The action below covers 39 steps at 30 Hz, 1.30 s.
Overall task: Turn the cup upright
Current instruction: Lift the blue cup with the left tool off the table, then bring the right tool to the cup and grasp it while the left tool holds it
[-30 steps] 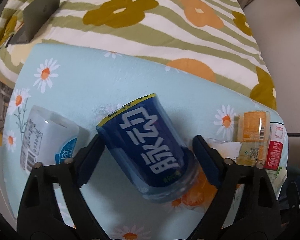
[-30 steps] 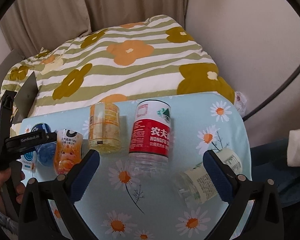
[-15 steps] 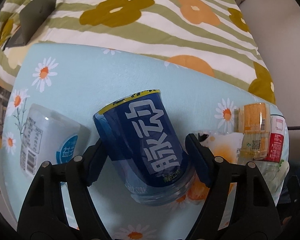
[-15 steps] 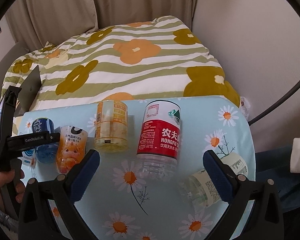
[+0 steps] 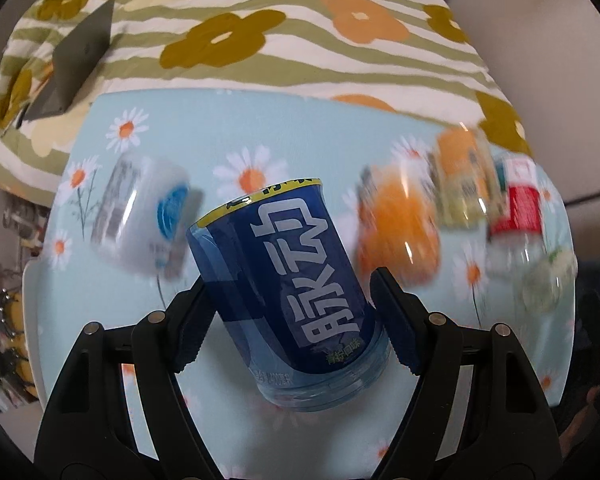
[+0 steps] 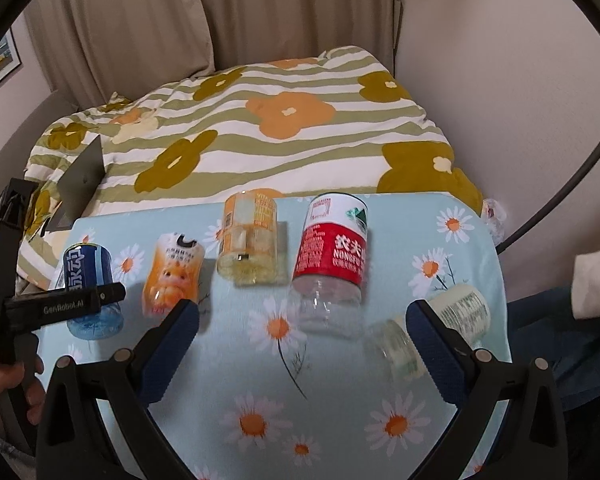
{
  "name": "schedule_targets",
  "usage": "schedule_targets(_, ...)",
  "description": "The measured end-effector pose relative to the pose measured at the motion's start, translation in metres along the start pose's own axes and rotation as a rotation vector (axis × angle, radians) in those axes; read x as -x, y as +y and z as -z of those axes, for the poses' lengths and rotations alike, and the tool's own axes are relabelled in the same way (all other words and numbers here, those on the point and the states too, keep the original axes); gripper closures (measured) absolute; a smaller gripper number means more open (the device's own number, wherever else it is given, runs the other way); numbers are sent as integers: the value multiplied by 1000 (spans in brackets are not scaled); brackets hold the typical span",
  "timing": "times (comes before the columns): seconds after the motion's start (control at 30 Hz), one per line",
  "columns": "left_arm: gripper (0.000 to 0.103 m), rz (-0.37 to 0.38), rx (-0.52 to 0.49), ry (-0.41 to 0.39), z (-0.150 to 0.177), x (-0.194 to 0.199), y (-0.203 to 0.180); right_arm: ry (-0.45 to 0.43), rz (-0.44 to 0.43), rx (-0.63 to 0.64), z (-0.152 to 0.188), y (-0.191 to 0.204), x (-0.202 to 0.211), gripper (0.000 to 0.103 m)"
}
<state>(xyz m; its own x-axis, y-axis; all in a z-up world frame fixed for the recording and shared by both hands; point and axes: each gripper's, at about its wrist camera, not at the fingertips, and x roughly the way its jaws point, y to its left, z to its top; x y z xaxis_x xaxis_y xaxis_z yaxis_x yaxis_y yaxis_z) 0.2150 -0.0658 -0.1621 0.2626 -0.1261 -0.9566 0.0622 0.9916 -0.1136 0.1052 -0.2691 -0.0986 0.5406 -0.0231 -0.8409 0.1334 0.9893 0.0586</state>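
Blue cup (image 5: 284, 280) clamped in left hand-held gripper (image 5: 296, 320), tilted.

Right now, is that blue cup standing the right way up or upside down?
Upside down, leaning a little. The blue cup has its closed clear base toward the camera, its yellow-edged rim away, its lettering turned, and the left gripper clamped on its sides.
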Motion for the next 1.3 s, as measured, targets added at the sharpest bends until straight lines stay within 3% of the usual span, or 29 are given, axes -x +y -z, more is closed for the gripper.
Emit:
schedule_targets(0.3, 22, 65, -164, 29, 89, 8, -55, -12, -28, 1, 51, -23, 36, 0)
schedule_targets(0.47, 22, 95, -260, 40, 118, 2, -87, -9, -18, -20, 81, -40, 45, 0)
schedule_targets(0.67, 22, 98, -303, 69, 123, -14, -106, 6, -9, -41, 106, -57, 46, 0)
schedule_targets(1.03, 21, 94, -299, 92, 121, -33, -114, 12, -14, -58, 120, -70, 43, 0)
schedule_targets(1.17, 5, 80, -300, 78, 118, -32, -116, 14, -18, -60, 119, -73, 41, 0)
schedule_targets(1.3, 4, 70, -292, 60, 116, -27, -118, 8, -21, -56, 117, -75, 41, 0)
